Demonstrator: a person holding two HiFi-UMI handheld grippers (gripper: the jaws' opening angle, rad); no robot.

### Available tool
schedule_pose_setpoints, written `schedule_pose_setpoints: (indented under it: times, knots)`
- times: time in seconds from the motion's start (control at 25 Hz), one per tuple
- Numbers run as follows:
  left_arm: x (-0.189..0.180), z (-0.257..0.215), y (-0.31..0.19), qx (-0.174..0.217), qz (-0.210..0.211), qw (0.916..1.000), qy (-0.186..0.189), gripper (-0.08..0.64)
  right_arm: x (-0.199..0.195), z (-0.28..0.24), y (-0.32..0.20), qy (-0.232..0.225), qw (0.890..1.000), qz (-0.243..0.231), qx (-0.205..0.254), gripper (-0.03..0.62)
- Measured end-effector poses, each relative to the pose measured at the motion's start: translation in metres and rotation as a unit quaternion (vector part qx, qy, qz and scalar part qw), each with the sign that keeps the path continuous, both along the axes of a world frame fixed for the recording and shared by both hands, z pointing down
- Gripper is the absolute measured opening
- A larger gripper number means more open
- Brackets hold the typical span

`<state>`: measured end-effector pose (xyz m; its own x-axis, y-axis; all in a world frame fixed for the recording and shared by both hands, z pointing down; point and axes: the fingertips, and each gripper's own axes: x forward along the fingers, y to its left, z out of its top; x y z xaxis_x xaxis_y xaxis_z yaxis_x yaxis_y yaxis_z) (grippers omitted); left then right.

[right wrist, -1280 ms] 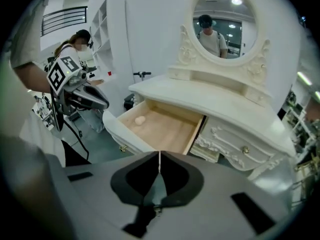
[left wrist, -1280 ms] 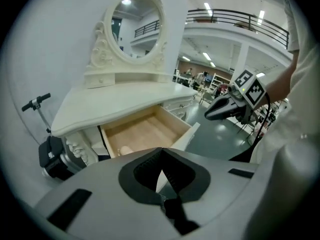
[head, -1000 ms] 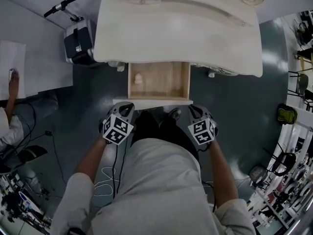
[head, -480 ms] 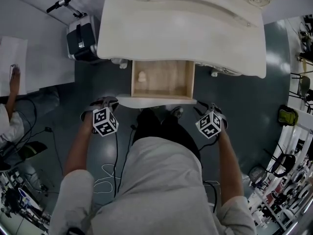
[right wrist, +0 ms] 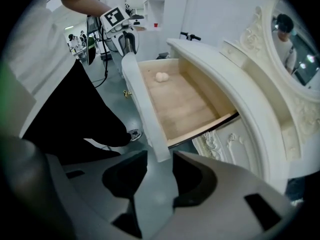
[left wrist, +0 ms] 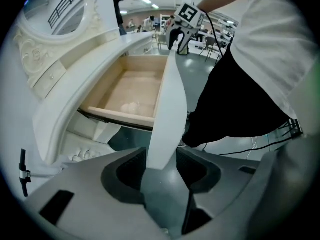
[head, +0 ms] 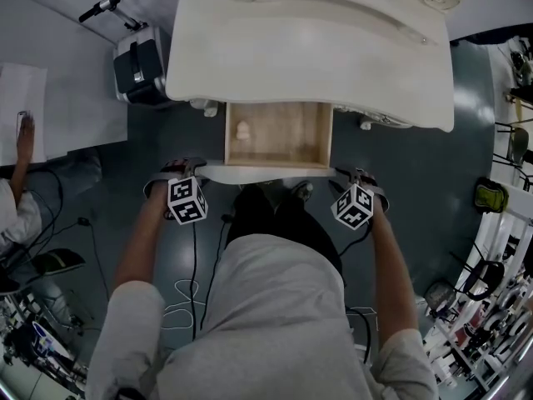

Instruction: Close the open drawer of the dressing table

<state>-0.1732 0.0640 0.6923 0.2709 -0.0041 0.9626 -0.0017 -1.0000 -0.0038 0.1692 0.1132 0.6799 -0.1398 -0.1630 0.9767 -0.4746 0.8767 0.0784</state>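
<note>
1. The left gripper [left wrist: 161, 159] has its jaws apart. The left end of the drawer front [left wrist: 167, 104] stands in the gap between them and nearly fills it. I cannot tell if the pads press on it.
2. The right gripper [right wrist: 160, 160] has its jaws apart too, and the right end of the drawer front reaches just into their gap.
3. The drawer [head: 279, 152] is open, pulled far out from under the curved front edge of the desk [head: 308, 48]. Its wooden bottom shows fully, and a small pale lump [head: 241, 130] lies near its back left corner.
4. On the near side of the drawer front, the person's black trousers [head: 266, 215] are close to it, between the two grippers.
5. The dark floor [head: 400, 165] on both sides of the drawer gives room. A black and silver case [head: 137, 69] stands by the desk's left end, well apart from the left gripper.
</note>
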Motion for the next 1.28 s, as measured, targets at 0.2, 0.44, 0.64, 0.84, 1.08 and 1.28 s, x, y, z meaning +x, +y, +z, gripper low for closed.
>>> schedule_pose_setpoints:
  times: [0.2, 0.44, 0.64, 0.84, 1.08, 1.28]
  knots:
    - [0.0029, 0.0025, 0.0025, 0.002, 0.015, 0.9999, -0.008, 0.186, -0.0047, 0.0049, -0.0025, 0.011, 1.000, -0.010, 0.003, 0.164]
    - [0.0048, 0.0042, 0.0039, 0.020, 0.036, 0.9990, -0.018, 0.176, -0.0040, 0.0095, -0.0033, 0.019, 1.000, -0.014, 0.005, 0.123]
    - [0.0024, 0.0085, 0.0023, 0.023, 0.025, 0.9992, -0.021, 0.176, -0.0045, 0.0104, -0.0036, 0.009, 1.000, 0.005, 0.004, 0.123]
    - [0.0041, 0.0065, 0.0067, 0.015, 0.007, 0.9998, -0.012, 0.178, -0.0043, 0.0101, -0.0022, 0.011, 1.000, 0.014, 0.009, 0.123]
    - [0.0022, 0.0040, 0.0038, 0.031, -0.006, 0.9995, 0.001, 0.183, -0.0066, 0.0106, -0.0032, 0.013, 1.000, 0.011, 0.008, 0.123]
    - [0.0050, 0.0036, -0.0007, 0.027, -0.004, 0.9996, 0.002, 0.183, -0.0039, 0.0105, -0.0077, 0.016, 1.000, 0.016, 0.010, 0.123]
